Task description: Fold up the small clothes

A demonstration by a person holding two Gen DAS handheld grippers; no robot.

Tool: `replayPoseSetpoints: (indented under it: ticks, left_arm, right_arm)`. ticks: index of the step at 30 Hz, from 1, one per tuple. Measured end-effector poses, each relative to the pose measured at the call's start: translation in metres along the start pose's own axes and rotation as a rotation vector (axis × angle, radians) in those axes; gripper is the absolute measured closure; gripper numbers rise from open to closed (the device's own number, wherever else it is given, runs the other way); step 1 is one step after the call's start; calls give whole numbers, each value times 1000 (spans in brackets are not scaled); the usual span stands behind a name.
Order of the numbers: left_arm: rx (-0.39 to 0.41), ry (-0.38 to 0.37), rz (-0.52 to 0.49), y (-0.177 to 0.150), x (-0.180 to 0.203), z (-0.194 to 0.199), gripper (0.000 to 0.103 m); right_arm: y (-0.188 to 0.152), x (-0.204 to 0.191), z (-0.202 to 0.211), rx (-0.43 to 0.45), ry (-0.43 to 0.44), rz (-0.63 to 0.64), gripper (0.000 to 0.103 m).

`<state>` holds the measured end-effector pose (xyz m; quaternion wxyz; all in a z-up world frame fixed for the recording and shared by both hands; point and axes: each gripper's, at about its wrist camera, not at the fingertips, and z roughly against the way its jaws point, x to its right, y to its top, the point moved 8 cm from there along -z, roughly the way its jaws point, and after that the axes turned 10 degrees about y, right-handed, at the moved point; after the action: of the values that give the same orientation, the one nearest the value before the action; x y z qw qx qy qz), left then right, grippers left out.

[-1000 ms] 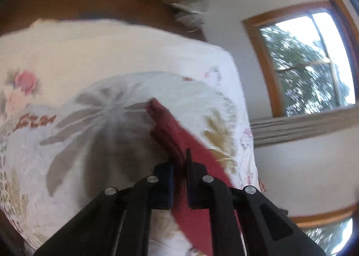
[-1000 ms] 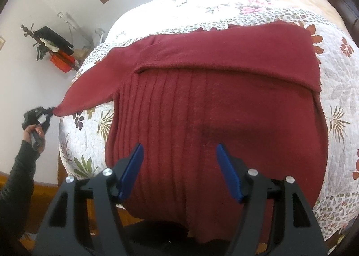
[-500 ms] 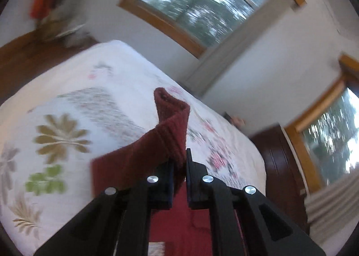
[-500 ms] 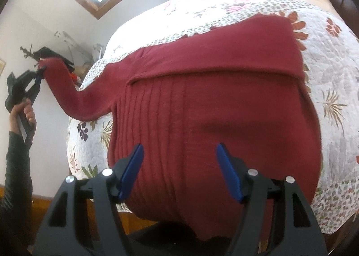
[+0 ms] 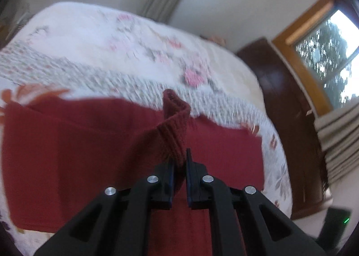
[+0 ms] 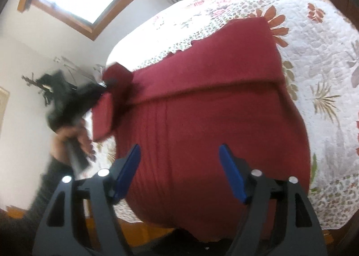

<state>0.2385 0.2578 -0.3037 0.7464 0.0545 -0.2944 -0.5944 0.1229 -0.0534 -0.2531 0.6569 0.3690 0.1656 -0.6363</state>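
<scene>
A dark red knit sweater (image 6: 213, 108) lies spread on the floral quilt (image 6: 320, 58), its far sleeve folded across the top. My left gripper (image 5: 179, 161) is shut on the ribbed cuff of the other sleeve (image 5: 175, 130), which stands up in a loop above the sweater body (image 5: 78, 155). In the right wrist view that gripper (image 6: 107, 84) is blurred at the sweater's left edge with the sleeve (image 6: 105, 114) hanging from it. My right gripper (image 6: 181, 166) hovers open over the sweater's near hem, with nothing between its blue pads (image 6: 231, 175).
The bed's dark wooden headboard (image 5: 289, 108) runs along the right. Windows (image 5: 336, 40) with grey curtains (image 5: 338, 134) line the wall. A hand and dark sleeve (image 6: 67, 141) hold the left tool. A stand with clutter (image 6: 44, 81) is by the wall beyond the bed's left side.
My left gripper has lifted the sleeve cuff from off the bed's left edge and swung it in over the sweater body. My right gripper has stayed open above the hem.
</scene>
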Motion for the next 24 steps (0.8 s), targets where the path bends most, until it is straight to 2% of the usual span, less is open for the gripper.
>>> replayPoseSetpoints:
  ticks: [4,5,6,7,8,9,10,11,12,14,15,17,20,24]
  left_arm:
    - [-55,-4,-35,-17,16,-24,94]
    - [-60,-9,-41,-21,18,-26,87]
    - [-68,-20,-46,-25,24,-24,84]
    - [-70,-35,-46,-25,25,-19,78]
    - [-68,-44,-44,-27,30,-15,71]
    - [-65,-56,-40,-31,30,-7,66]
    - [-63,-66,-34,-33,30,1,55]
    - [-59,-71,-26,-36,29,11,46]
    - [-53,-74,-13,-43,25,21,42]
    - [-52,-66,0,-59,18,40,28]
    - [-58,-64,23,-72,10,51,26]
    - [-83,-79,96,-92,-4,68,15]
    - [-106,-103,202,-125,-25,90,15]
    - [-113,-75,319,-166,-54,110,14]
  right_arm:
    - [31,-9,-12,-6,40,2,21]
    - [41,-10,-16,-7,75,-13,19]
    - [54,-13,-26,-21,161,-63,19]
    - [63,-15,-35,-38,225,-101,24]
    - [72,-16,-47,-69,289,-143,33]
    - [77,-17,-57,-95,326,-174,36]
    - [86,-17,-72,-126,376,-224,43]
    - [93,-15,-87,-152,414,-276,44]
    - [98,-14,-99,-174,437,-308,44]
    - [109,-10,-125,-212,432,-337,47]
    - [111,-7,-134,-223,413,-330,47]
    - [115,-5,-155,-263,389,-323,55]
    - [115,-6,-173,-301,358,-303,55]
    - [116,-15,-194,-348,337,-267,55]
